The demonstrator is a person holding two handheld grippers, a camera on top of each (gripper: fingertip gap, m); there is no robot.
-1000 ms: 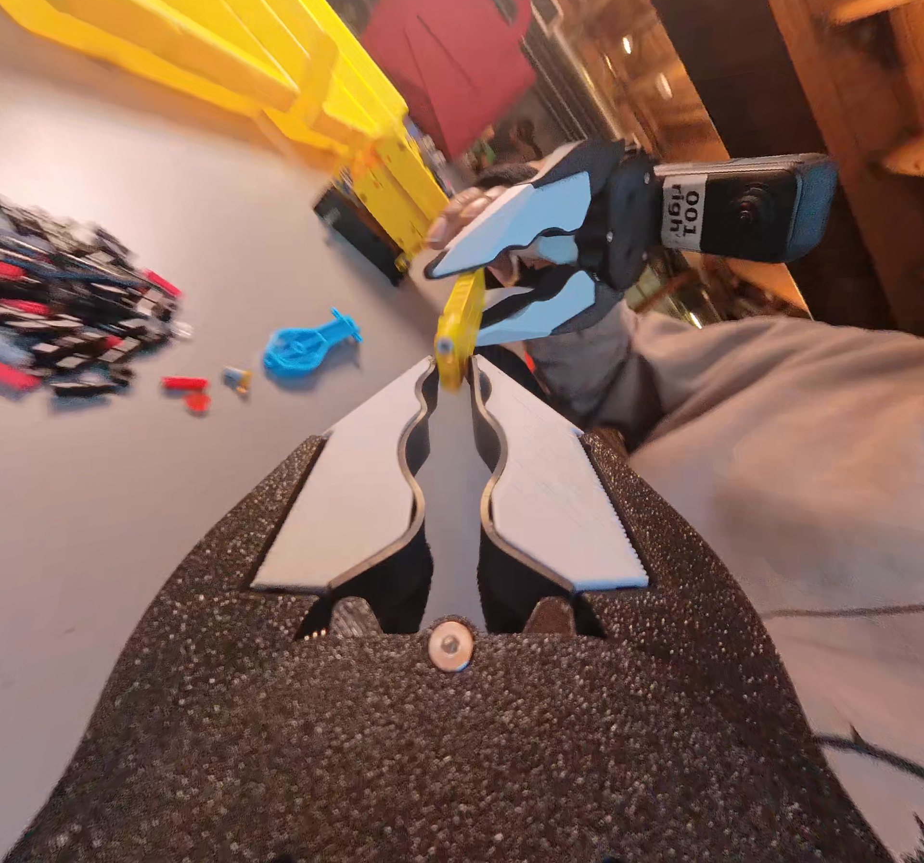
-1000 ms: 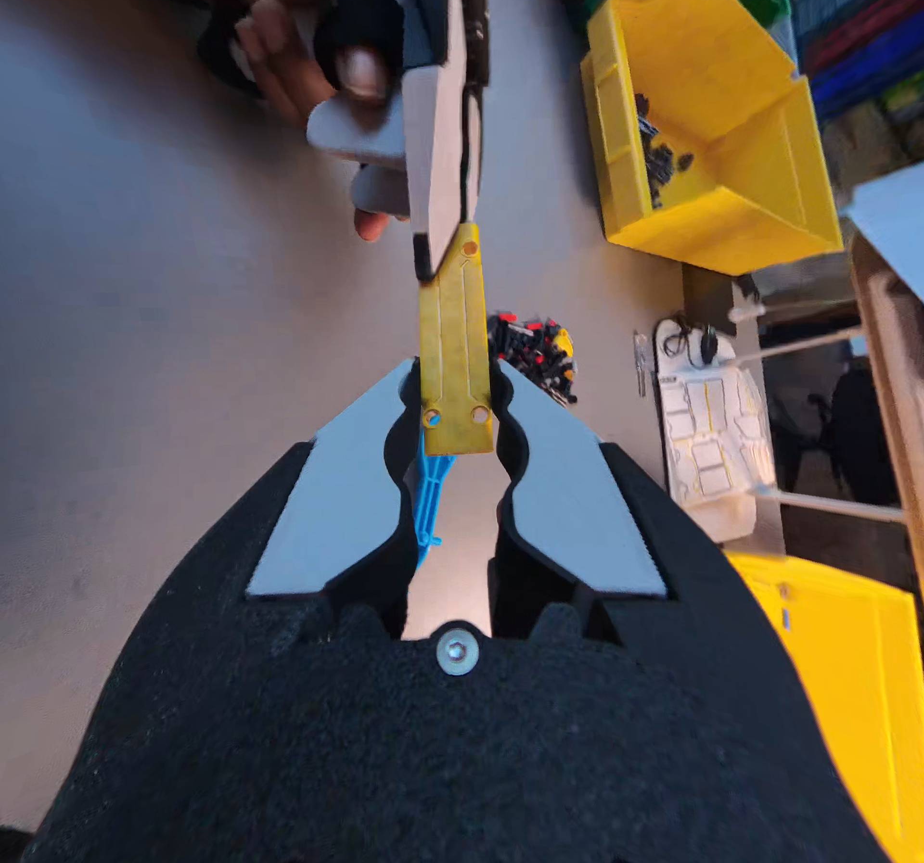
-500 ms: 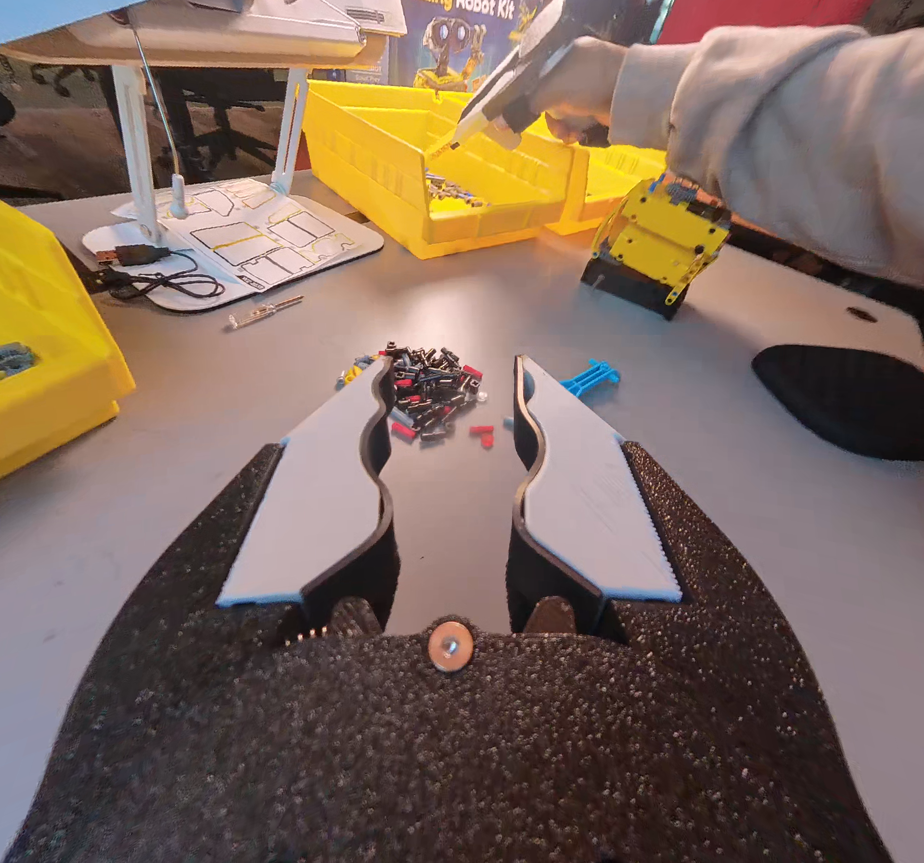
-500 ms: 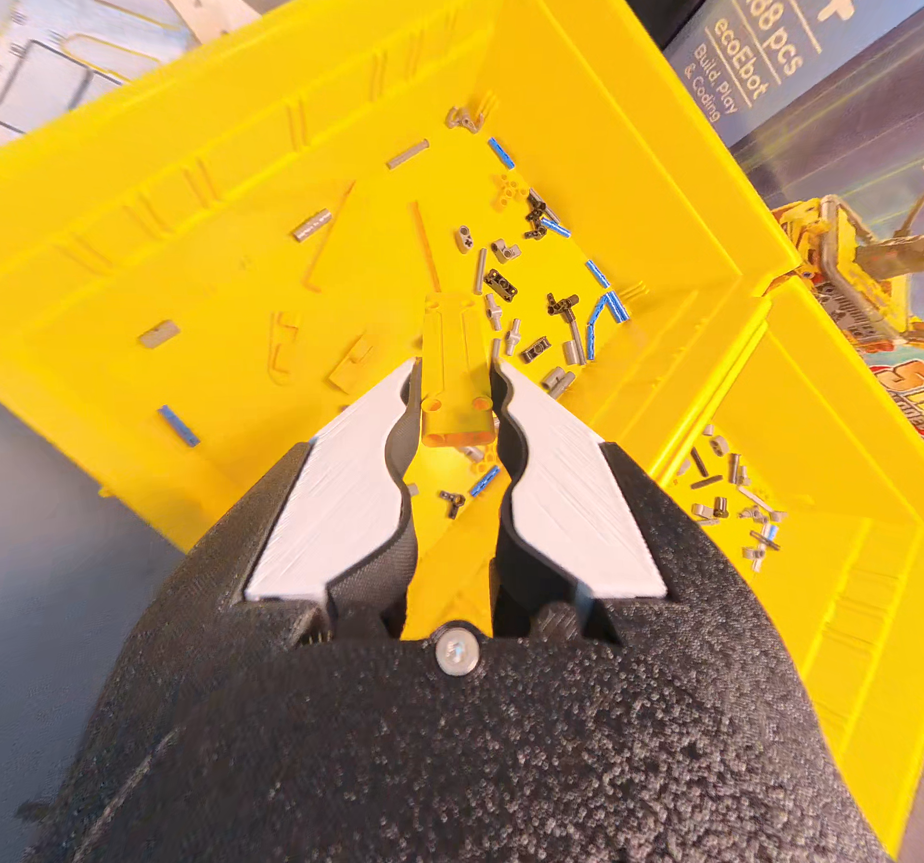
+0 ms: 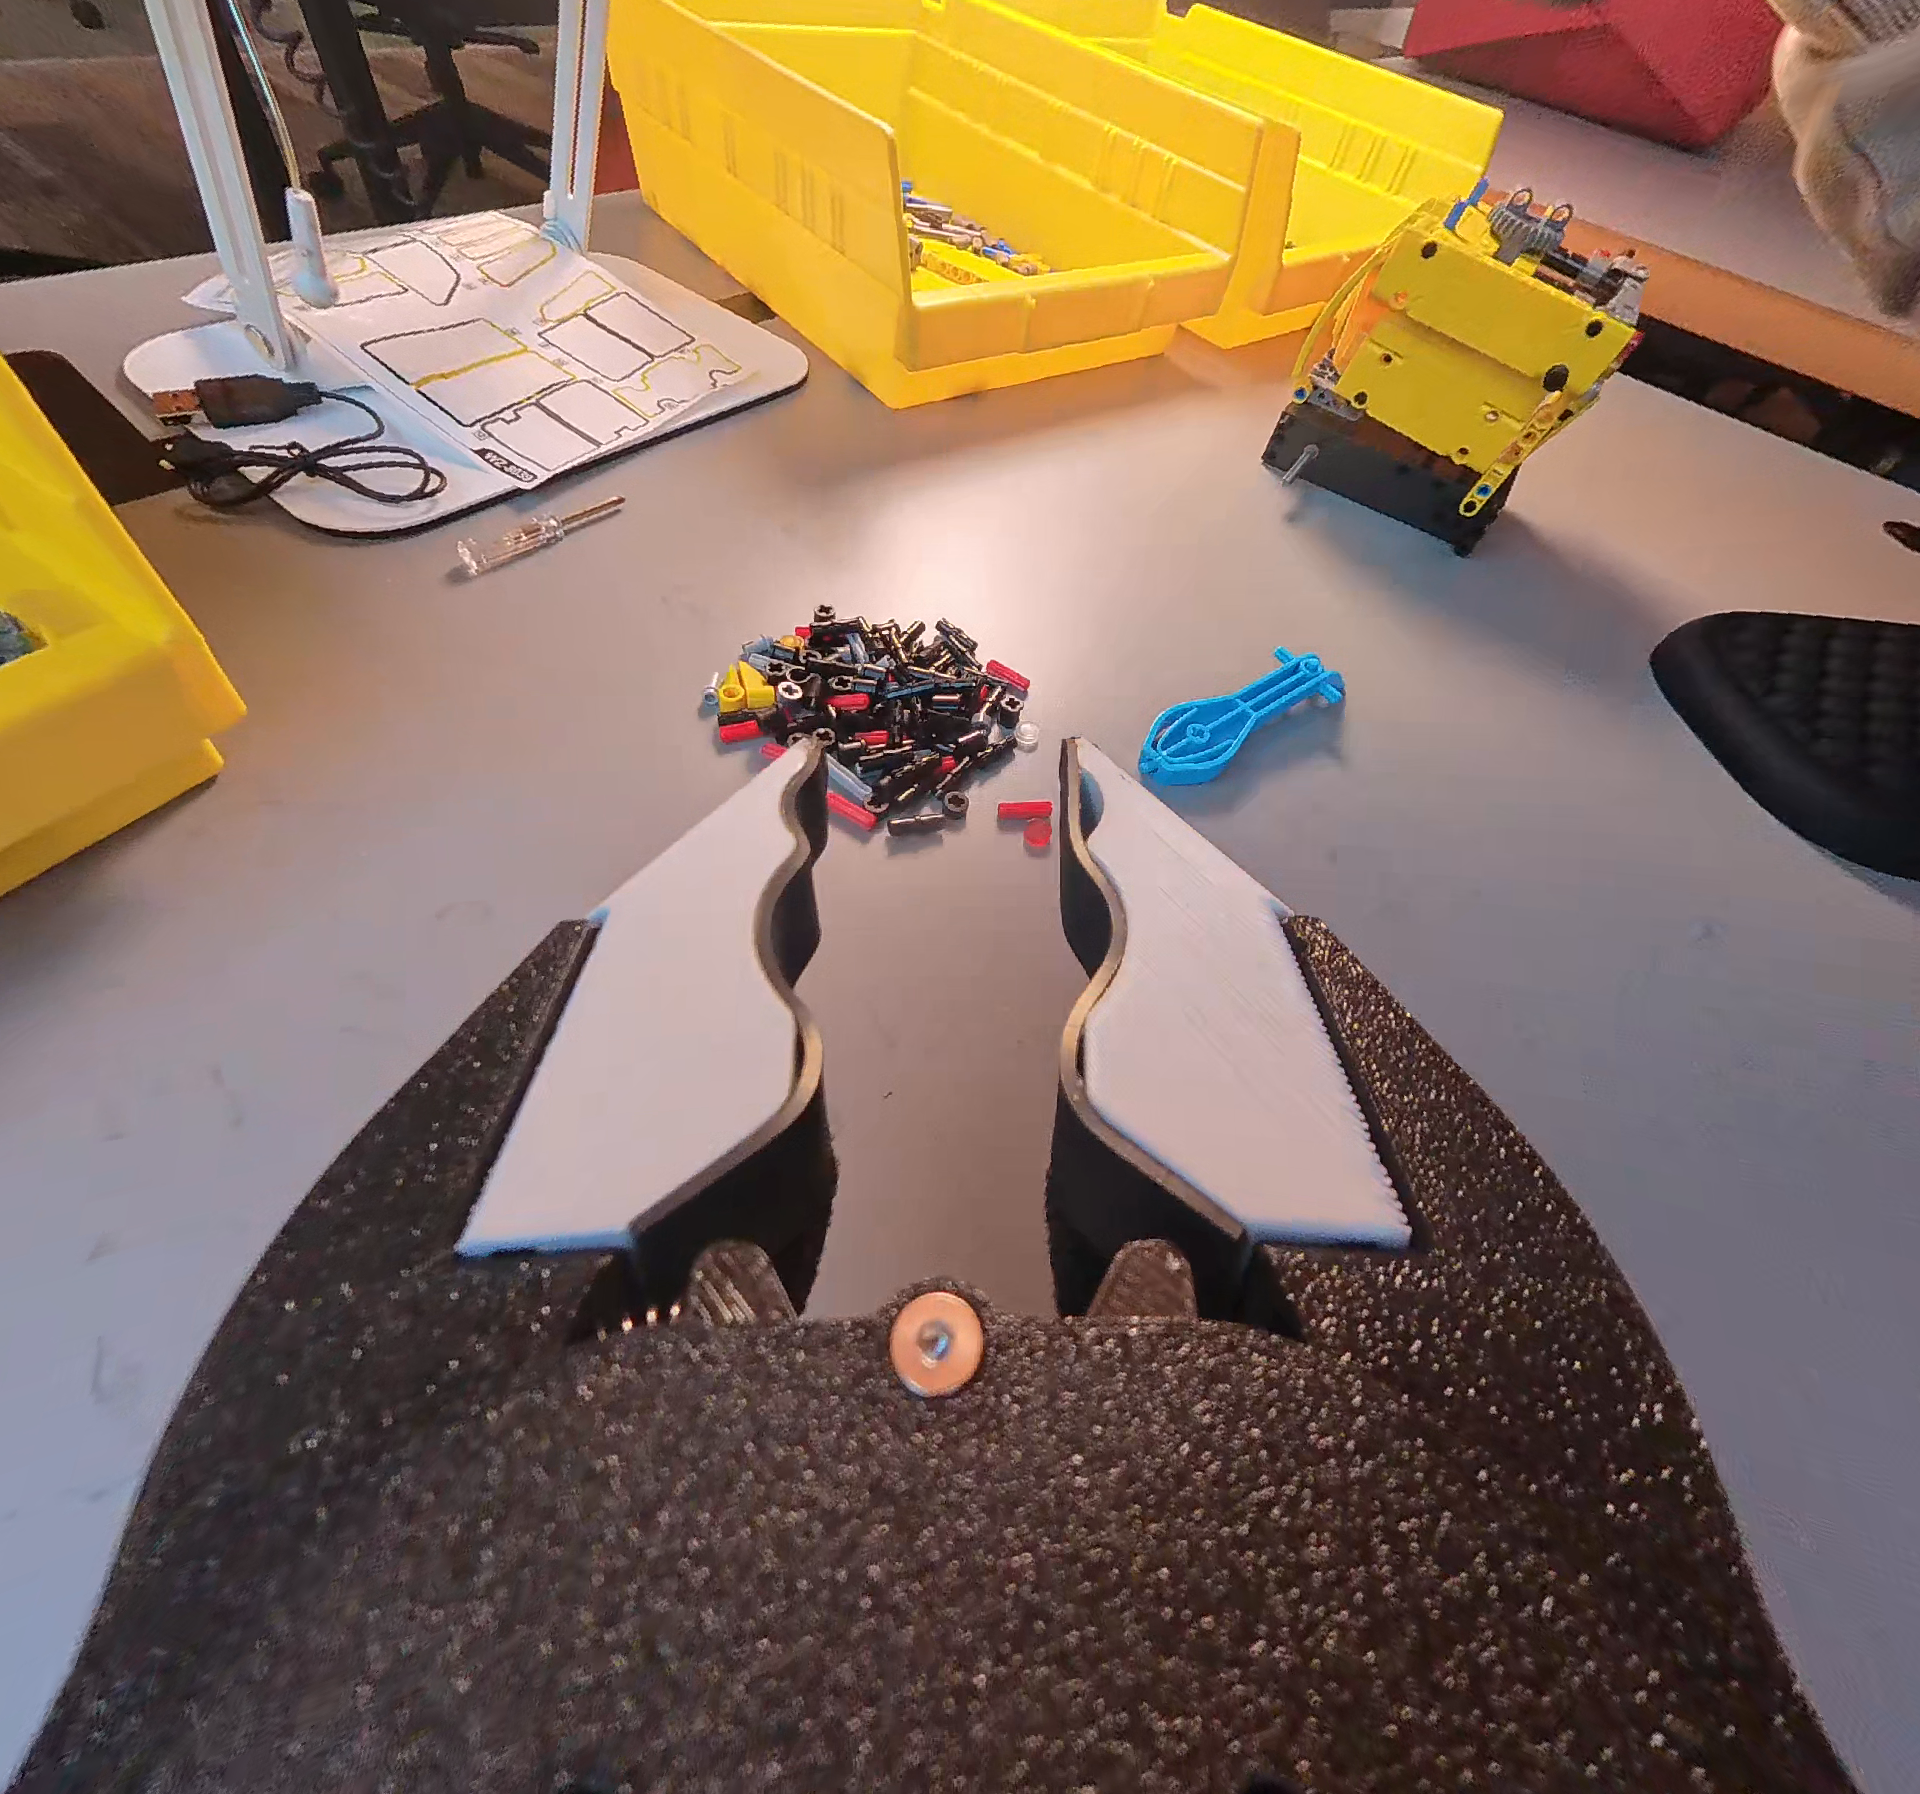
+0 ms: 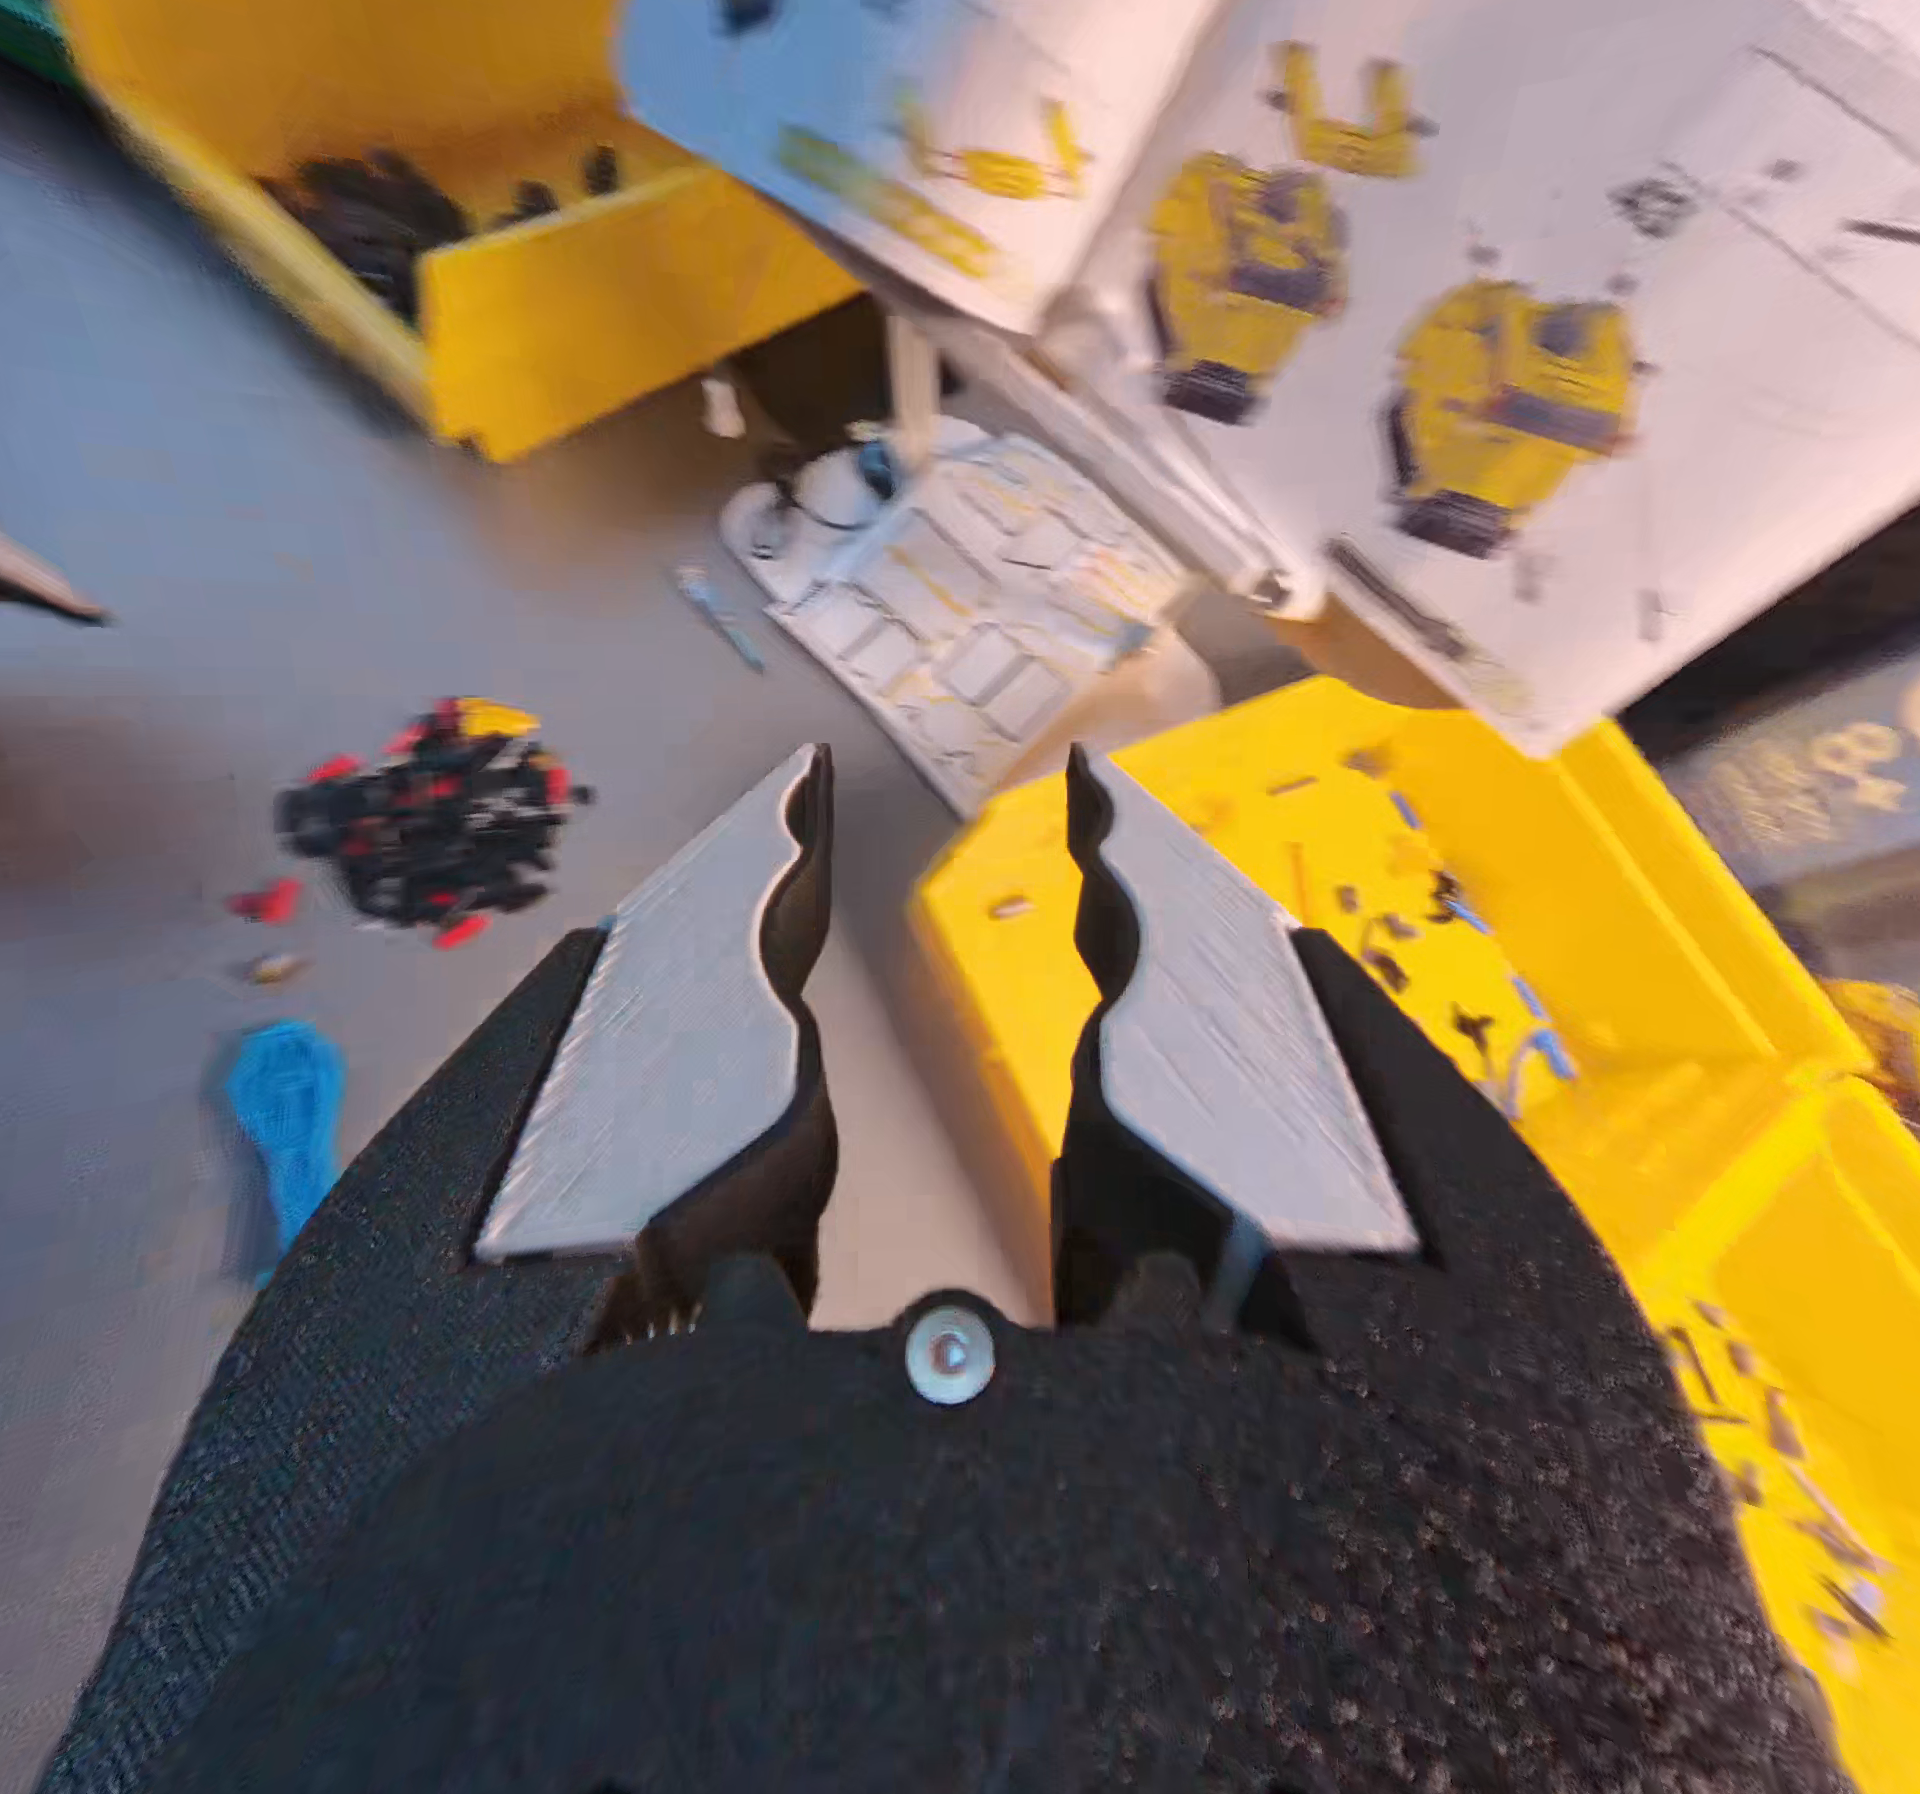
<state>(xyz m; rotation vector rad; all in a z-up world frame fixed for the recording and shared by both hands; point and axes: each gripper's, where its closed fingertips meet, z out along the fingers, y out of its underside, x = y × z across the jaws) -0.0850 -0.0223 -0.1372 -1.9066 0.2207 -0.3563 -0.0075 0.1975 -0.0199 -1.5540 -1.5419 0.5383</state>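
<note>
Left gripper (image 5: 943, 770) held with jaws apart and empty above grey table (image 5: 416, 809), heap of small black and red plastic pins (image 5: 878, 710) just beyond its tips, flat blue plastic tool (image 5: 1231, 718) ahead to the right. Right gripper (image 6: 948, 770) likewise spread and empty, over near edge of yellow plastic parts bin (image 6: 1662, 965); same pin heap (image 6: 436, 825) ahead-left; view blurred.

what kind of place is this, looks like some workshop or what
Most likely a hobby or lab workbench set up for building a toy robot kit: yellow parts bins, a pile of small black and red connector pins on the grey table, a half-built yellow robot model, and instruction sheets on a stand.
</note>
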